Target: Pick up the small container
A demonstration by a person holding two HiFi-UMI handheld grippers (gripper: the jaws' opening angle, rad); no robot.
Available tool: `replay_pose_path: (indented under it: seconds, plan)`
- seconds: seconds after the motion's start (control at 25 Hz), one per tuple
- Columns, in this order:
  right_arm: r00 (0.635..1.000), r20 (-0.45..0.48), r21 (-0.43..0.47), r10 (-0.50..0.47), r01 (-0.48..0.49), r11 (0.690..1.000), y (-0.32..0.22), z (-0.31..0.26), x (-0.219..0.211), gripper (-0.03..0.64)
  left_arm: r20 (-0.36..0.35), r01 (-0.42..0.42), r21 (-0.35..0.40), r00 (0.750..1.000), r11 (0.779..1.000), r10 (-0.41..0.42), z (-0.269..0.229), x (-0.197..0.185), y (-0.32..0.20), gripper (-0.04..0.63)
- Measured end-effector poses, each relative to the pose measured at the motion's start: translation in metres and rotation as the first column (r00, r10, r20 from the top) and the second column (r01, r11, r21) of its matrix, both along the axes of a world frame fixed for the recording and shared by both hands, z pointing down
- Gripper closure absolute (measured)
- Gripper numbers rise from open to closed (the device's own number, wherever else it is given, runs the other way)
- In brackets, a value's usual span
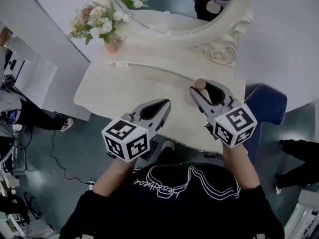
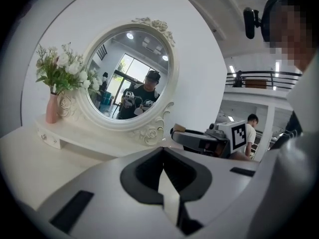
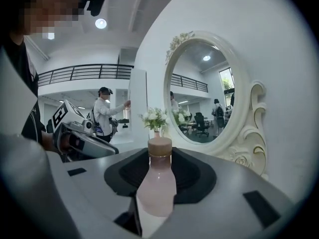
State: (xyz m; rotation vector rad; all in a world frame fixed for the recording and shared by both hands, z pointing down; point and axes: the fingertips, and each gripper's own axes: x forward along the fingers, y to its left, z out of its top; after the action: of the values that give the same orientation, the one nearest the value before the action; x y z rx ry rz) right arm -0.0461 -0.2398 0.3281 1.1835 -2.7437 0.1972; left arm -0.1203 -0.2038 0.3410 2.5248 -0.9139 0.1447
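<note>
Two forearms (image 1: 113,175) reach forward: left tongs (image 1: 166,102) closed empty, right tongs (image 1: 204,89) clamp small container (image 3: 157,183).

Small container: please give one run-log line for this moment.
small container: pink, capped, held | right claw: shut on small container | left claw: shut, empty

Black T-shirt (image 1: 174,203), white print; left tool (image 1: 166,103), right tool (image 1: 205,91) grey, marker cubes (image 1: 127,139).

Matt pink container (image 3: 156,188), wood-look cap (image 3: 160,146)
</note>
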Motion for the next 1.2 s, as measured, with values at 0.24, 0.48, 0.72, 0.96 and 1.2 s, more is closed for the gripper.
replay_pose_path:
  seconds: [0.24, 0.48, 0.72, 0.96, 1.2]
  plan:
    - [1.000, 0.017, 0.005, -0.011, 0.011, 1.000, 0.037, -0.006, 0.008, 0.474, 0.002, 0.008, 0.041, 1.000, 0.999, -0.009, -0.011, 0.002, 0.018, 0.592]
    - [0.999, 0.045, 0.006, -0.008, 0.008, 1.000, 0.067, -0.005, 0.011, 0.474, 0.007, 0.016, 0.063, 1.000, 0.998, -0.016, -0.014, 0.003, 0.036, 0.592]
    - [0.997, 0.075, 0.005, -0.004, 0.003, 1.000, 0.084, -0.001, 0.014, 0.474, 0.002, 0.024, 0.082, 1.000, 0.996, -0.024, -0.016, 0.004, 0.048, 0.592]
    - [0.997, 0.081, 0.006, -0.009, 0.008, 1.000, 0.093, 0.000, 0.017, 0.474, 0.000, 0.021, 0.101, 1.000, 0.995, -0.021, -0.020, 0.008, 0.056, 0.592]
    - [0.996, 0.093, 0.001, -0.010, 0.010, 1.000, 0.094, 0.001, 0.019, 0.474, 0.000, 0.012, 0.102, 1.000, 0.995, -0.012, -0.019, 0.013, 0.058, 0.592]
